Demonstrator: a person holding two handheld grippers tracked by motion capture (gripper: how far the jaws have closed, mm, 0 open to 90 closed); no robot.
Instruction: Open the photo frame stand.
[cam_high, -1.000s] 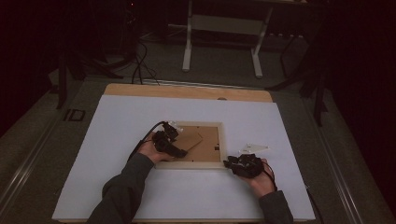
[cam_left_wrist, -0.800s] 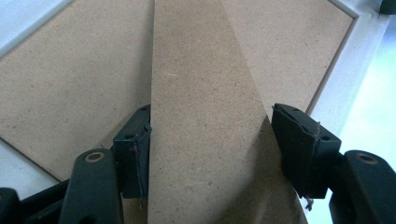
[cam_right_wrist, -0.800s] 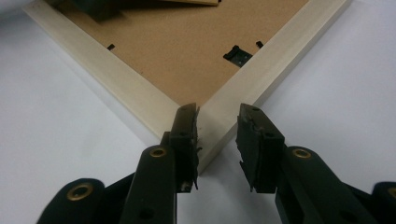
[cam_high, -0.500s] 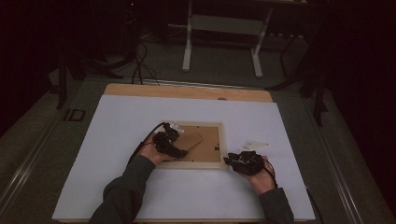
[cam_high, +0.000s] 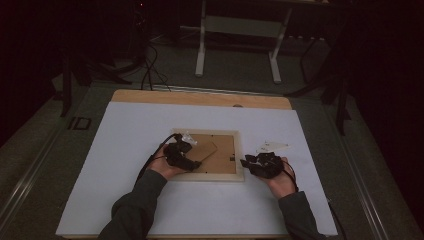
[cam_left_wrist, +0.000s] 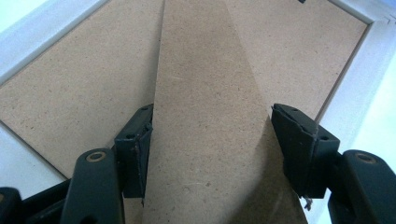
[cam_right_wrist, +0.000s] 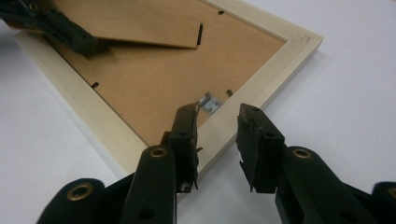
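High view: left gripper jaws straddle stand flap; right gripper jaws spread beside frame.

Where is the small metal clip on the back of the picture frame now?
In the right gripper view, the metal clip sits on the frame's inner edge, just beyond the right gripper, near its left jaw tip.

Your frame lies face down mid-table, its stand on the backing. Your left gripper sits over its left part; your right gripper just beside its right edge.
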